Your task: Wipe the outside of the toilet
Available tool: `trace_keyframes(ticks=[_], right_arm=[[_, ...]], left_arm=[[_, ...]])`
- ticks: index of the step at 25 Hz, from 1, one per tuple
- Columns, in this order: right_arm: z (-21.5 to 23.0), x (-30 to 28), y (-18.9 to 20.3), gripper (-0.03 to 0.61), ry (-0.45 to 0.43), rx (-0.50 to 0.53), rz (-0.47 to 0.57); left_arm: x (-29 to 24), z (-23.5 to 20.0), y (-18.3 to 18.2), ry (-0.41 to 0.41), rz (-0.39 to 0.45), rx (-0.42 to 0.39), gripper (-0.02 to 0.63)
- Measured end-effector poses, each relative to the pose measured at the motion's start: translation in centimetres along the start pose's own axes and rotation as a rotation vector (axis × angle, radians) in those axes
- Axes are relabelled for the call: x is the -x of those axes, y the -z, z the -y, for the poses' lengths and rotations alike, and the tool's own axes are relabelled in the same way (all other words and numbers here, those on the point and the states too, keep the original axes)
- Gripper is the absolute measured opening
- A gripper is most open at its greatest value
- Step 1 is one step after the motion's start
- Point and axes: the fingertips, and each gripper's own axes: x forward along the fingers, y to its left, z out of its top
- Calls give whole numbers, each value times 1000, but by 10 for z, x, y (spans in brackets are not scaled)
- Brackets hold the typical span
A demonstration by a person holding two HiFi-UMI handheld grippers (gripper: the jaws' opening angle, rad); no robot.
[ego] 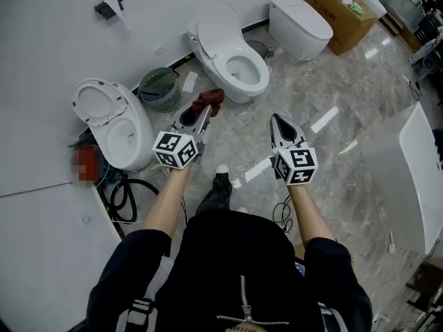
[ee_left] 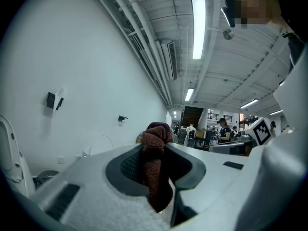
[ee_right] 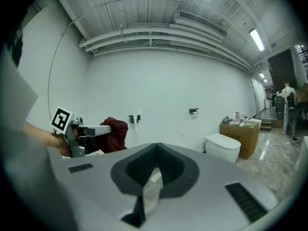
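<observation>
1. Pale marbled floor (ego: 332,158) under a plain white wall, with three white toilets along it: open-lidded middle toilet (ego: 232,64) ahead, second open toilet (ego: 114,126) at near left, closed toilet (ego: 299,25) farther right beside a cardboard box (ego: 342,19).
2. Left gripper (ego: 199,115): jaws clamped on a dark red cloth (ego: 210,102), bunched and poking out past the tips. Held in the air roughly between the two open toilets, touching neither.
3. Right gripper (ego: 280,122): jaws pressed together at the tips, with nothing identifiable gripped. Level with the left one and well apart from every toilet.
4. Step in hand, by judgement: approach only. Cloth ready but not yet on porcelain, wiping not begun.
5. Next move, probably: lowering the cloth onto the outer wall of one bowl. After that, a grip firm enough to drag the wad over curved, slick ceramic without shedding it.
6. No telling the intended toilet: cloth aimed toward the middle one, with the near-left one about as close.
7. Hard to make out:
   - pale patch in the gap behind the right jaws' tips, film or floor, not clear;
   - lower flanks and backs of the bowls, hidden from above;
   - green basket (ego: 159,88) between the open toilets, contents unreadable;
   - dark loops of cable (ego: 123,198) by the near-left toilet, ends cut off.
</observation>
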Motion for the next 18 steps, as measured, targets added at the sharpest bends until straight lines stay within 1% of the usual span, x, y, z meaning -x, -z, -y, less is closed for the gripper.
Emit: trace_keyframes(ticks=[5, 11, 18], right_arm=[[20, -63, -10, 3, 2, -1, -11], [30, -145, -26, 3, 10, -8, -26], [39, -203, -26, 3, 27, -3, -46]], left_arm=[[-51, -44, -4, 11, -12, 2, 92], [-102, -105, -10, 34, -41, 6, 92], [-147, -156, -4, 61, -76, 10, 93]])
